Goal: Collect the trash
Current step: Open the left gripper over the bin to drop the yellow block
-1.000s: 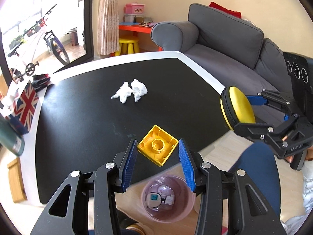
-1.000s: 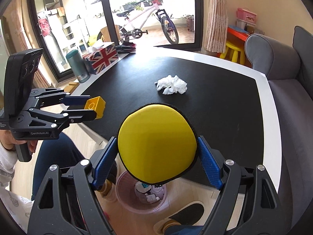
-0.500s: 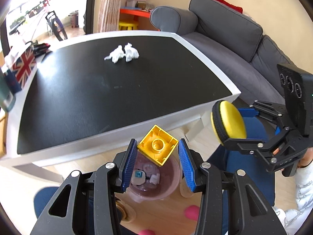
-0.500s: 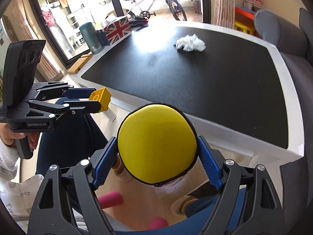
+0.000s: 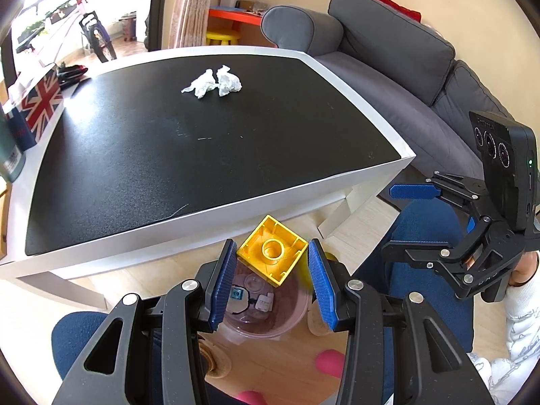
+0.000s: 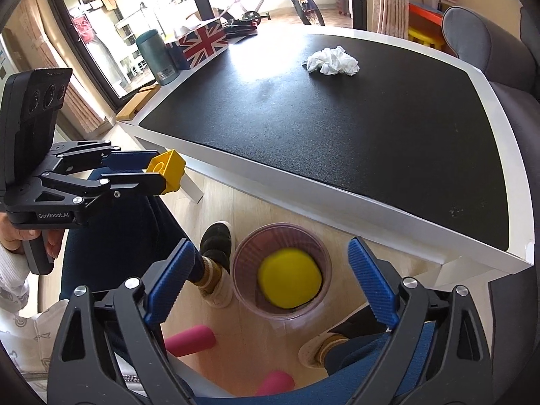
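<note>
The black-topped table [image 5: 189,155] with its white rim filled most of both views, and the only trash left on it was the crumpled tissue [image 5: 213,82] at its far side, well apart from both grippers. Below the table's near edge stood the pink bin [image 6: 281,271] on the floor, between the person's feet. The right gripper [image 6: 270,283] had come down over the bin within the last second; half a second earlier its jaws were clamped on the round yellow pad [image 6: 290,278], and now they were opening with nothing between them, the pad lying blurred inside the bin, either just landed or in its last fall. That piece therefore counted as collected. The left gripper [image 5: 270,270] had also dropped from over the table to above the bin and was clenched on the yellow toy brick [image 5: 272,253], hollow side toward the camera, directly above the bin's mouth, so releasing it looked like the next step and the tissue would follow. In the left wrist view the gripper and brick covered much of the bin, whose small contents were hard to identify; a yellow smear beside the right pad was too blurred to name with certainty.
</note>
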A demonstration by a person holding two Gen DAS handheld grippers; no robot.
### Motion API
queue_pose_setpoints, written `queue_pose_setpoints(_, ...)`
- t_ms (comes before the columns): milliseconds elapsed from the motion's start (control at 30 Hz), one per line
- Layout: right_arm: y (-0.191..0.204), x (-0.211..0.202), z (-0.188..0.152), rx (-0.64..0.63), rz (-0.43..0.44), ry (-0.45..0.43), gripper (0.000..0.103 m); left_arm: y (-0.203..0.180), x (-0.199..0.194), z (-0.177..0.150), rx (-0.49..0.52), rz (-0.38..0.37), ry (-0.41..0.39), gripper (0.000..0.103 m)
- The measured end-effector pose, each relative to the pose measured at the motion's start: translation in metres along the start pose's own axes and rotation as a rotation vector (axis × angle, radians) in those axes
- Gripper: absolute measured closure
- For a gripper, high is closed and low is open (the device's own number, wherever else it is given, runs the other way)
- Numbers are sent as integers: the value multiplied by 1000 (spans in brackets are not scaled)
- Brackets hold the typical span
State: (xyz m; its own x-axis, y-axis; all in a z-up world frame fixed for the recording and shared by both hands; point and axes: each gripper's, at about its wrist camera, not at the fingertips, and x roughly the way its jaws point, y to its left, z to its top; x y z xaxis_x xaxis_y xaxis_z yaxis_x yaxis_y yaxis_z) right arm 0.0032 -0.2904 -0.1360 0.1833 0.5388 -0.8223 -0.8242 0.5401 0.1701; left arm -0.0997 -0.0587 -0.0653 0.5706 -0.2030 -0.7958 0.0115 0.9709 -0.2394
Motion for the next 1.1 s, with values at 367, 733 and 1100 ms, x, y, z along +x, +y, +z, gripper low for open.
queue_pose_setpoints(367, -7, -5, 1, 27, -4, -9, 9, -4, 6, 0, 14, -15, 18, 60)
queue_pose_setpoints(733, -12, -10, -1, 46, -11, -19, 9, -11, 14, -3, 32, -24, 41, 60)
queue_pose_setpoints(1100, -20, -17, -3, 69, -17, -30, 9, -18, 23, 2, 48, -27, 61, 60)
